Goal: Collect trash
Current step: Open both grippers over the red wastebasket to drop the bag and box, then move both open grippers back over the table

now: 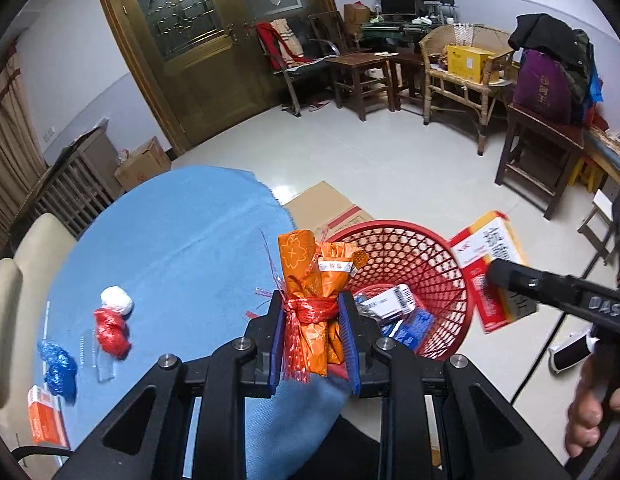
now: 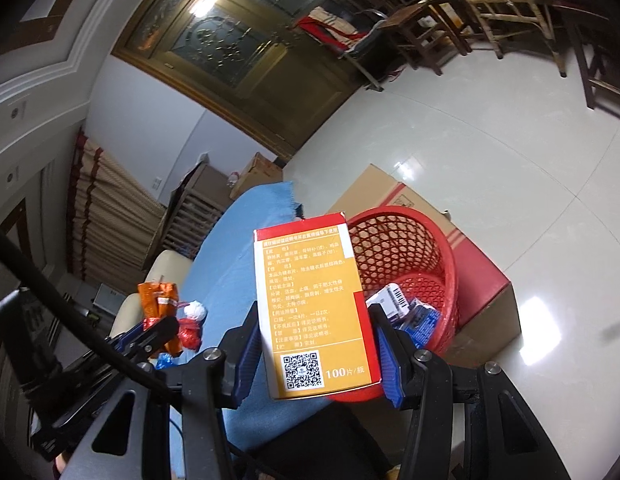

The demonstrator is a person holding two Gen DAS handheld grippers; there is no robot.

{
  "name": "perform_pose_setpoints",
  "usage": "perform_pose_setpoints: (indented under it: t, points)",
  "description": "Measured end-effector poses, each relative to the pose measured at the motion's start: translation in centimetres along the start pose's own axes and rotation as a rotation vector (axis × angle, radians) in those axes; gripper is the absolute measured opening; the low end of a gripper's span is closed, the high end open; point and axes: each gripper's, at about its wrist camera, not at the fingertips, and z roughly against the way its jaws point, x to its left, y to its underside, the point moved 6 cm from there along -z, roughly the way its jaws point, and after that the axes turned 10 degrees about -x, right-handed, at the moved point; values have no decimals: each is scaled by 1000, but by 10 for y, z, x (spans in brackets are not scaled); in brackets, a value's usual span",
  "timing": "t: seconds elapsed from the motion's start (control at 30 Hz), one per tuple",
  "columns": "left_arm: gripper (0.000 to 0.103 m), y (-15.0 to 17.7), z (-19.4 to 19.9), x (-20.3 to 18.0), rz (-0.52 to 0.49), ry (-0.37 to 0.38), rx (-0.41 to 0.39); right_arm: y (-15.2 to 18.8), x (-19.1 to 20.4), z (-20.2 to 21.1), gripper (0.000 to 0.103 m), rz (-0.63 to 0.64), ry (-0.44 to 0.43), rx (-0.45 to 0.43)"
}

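My left gripper (image 1: 312, 312) is shut on an orange wrapper bundle (image 1: 310, 276) tied with red plastic, held at the table's edge beside the red mesh basket (image 1: 442, 256). My right gripper (image 2: 316, 332) is shut on a red and yellow medicine box (image 2: 310, 312), upright just left of the basket (image 2: 430, 236). From the left wrist view that box (image 1: 494, 276) hangs past the basket's right rim. The basket holds a white labelled box (image 1: 390, 298) and blue packets (image 1: 414, 326). In the right wrist view the left gripper (image 2: 158, 330) carries the orange bundle (image 2: 160, 300).
On the blue tablecloth (image 1: 182, 248) lie a white ball (image 1: 117, 300), a red crumpled bag (image 1: 112, 332), a blue crumpled bag (image 1: 58, 368), a clear plastic piece (image 1: 104, 366) and an orange box (image 1: 46, 416). A cardboard carton (image 2: 482, 308) supports the basket. A cream chair (image 1: 14, 280) stands left.
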Motion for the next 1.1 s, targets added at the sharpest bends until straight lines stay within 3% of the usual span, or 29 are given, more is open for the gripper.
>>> perform_pose_setpoints:
  t: [0.17,0.23,0.27,0.33,0.43,0.63,0.8,0.97,1.1]
  points:
    - [29,-6,-19,-8,58,95,25,-4,-11,-17,55,-37,30,-23]
    - [37,-10,-26,-11,67,129,40,-6,-13,-26,57,-67,27,-22]
    - [48,-11,-30,-11,70,131,48,-6,-14,-31,63,-83,23,-13]
    - [56,-15,-32,-6,86,120,33,-9,-15,-36,71,-119,9,-9]
    - [57,-13,-28,1,93,101,21,-11,-8,-36,71,-101,-5,-20]
    - [58,-3,8,24,80,16,-23,-11,15,-19,71,-14,-27,-41]
    - [73,-3,65,56,79,-84,-151,-12,46,-4,71,61,-49,-60]
    - [82,1,130,95,121,-178,-292,-10,112,20,70,247,-87,-120]
    - [84,17,179,128,152,-265,-378,4,170,35,70,372,-147,-151]
